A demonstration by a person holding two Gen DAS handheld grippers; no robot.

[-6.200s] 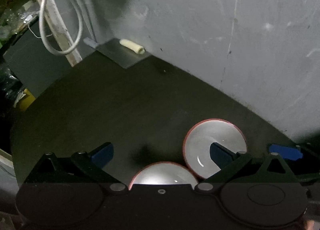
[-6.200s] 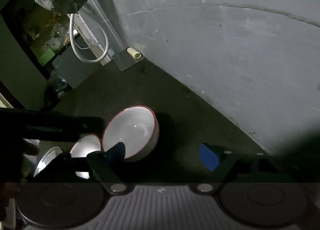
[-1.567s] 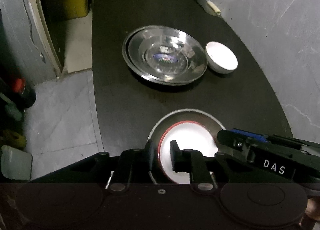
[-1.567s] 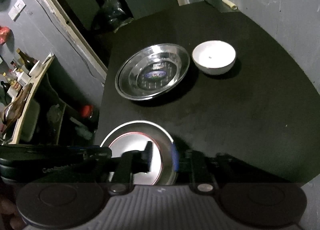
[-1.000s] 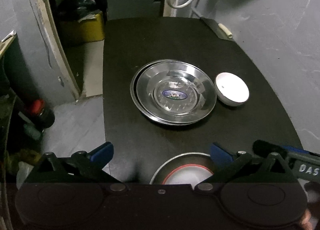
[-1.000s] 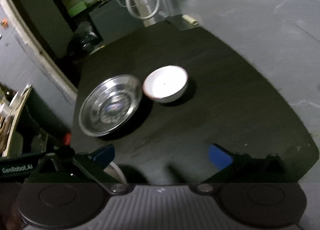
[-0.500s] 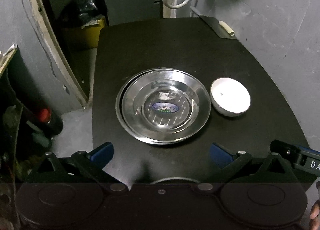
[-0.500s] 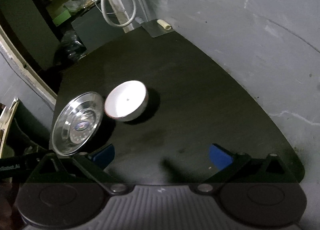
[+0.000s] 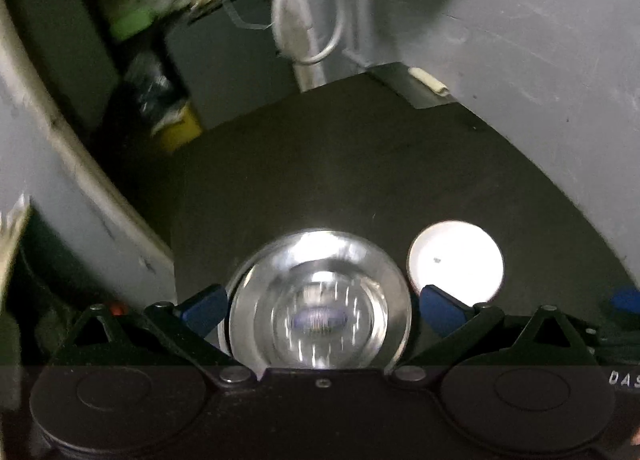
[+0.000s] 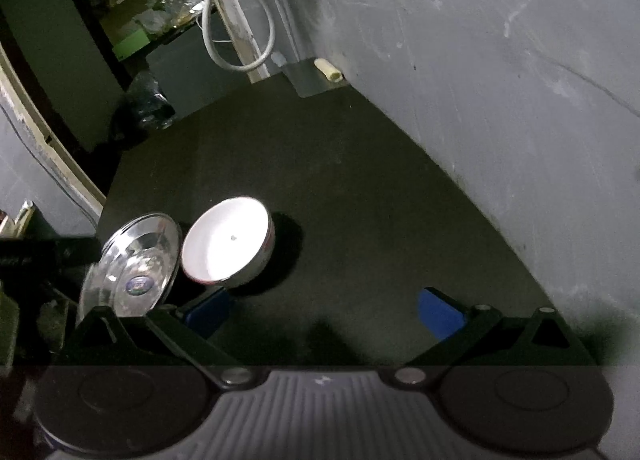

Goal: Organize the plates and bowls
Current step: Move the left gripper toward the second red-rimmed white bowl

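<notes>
Steel plate (image 9: 320, 300) beside white bowl (image 10: 228, 242); both fingers spread, empty; table (image 10: 360, 188) far half bare.

My left wrist cam sits low and close over the steel plate (image 9: 320, 300), facing the far corner at 12 o'clock. My right one rides higher, with the same plate (image 10: 134, 268) at 9 o'clock. Both share the white bowl (image 9: 456, 260) (image 10: 226, 244) and dark table (image 9: 360, 172) (image 10: 360, 200).
</notes>
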